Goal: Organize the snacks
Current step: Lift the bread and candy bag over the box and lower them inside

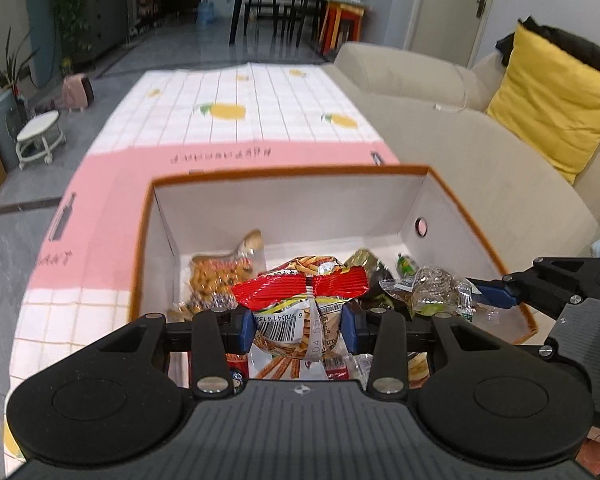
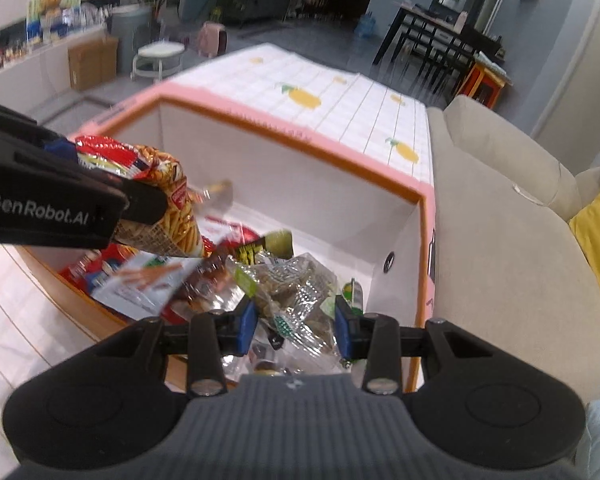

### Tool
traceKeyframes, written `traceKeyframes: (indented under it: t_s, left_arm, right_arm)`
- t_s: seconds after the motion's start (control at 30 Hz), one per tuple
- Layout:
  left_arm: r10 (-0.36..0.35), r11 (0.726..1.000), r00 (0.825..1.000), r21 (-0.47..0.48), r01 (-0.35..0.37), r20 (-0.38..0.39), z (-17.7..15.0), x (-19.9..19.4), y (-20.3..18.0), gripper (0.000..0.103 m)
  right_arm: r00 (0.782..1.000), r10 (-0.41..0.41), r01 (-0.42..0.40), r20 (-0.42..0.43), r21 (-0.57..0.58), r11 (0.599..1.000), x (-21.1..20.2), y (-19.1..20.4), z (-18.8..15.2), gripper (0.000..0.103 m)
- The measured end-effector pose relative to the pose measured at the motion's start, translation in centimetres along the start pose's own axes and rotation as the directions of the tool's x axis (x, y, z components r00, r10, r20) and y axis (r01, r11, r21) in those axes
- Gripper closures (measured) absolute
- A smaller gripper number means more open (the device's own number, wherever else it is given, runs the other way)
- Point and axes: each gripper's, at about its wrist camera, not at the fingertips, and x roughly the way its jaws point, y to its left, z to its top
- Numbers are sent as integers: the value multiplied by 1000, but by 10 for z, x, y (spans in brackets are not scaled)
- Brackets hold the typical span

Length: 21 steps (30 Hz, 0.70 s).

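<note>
Left tongs [image 1: 298, 330] pinching snack bag [image 1: 300, 292] (over box [image 1: 284, 172])

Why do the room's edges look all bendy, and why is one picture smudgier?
Both views use fisheye lenses, so the sofa and tablecloth curve in the left wrist view; the right wrist view is smeared by motion, blurring the snacks in the box and the clear packet in the right gripper.

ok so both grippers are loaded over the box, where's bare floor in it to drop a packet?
Free: the white box floor along its far wall, and the far corner by the round hole. Crowded: the near half, where packets pile up under the left gripper with its stick snack bag and the right gripper with its clear packet.
</note>
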Motion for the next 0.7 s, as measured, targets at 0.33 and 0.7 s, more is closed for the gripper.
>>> traceKeyframes:
  t_s: [0.33, 0.7]
  left_arm:
    - [19, 999, 993, 28, -16, -113, -1, 29, -5, 57]
    - [34, 998, 988, 55, -26, -149, 3, 38, -10, 55]
  right_arm:
    - [996, 55, -57, -69, -38, 998, 15, -1, 5, 66]
    - [979, 50, -40, -199, 54, 998, 35, -18, 17, 65]
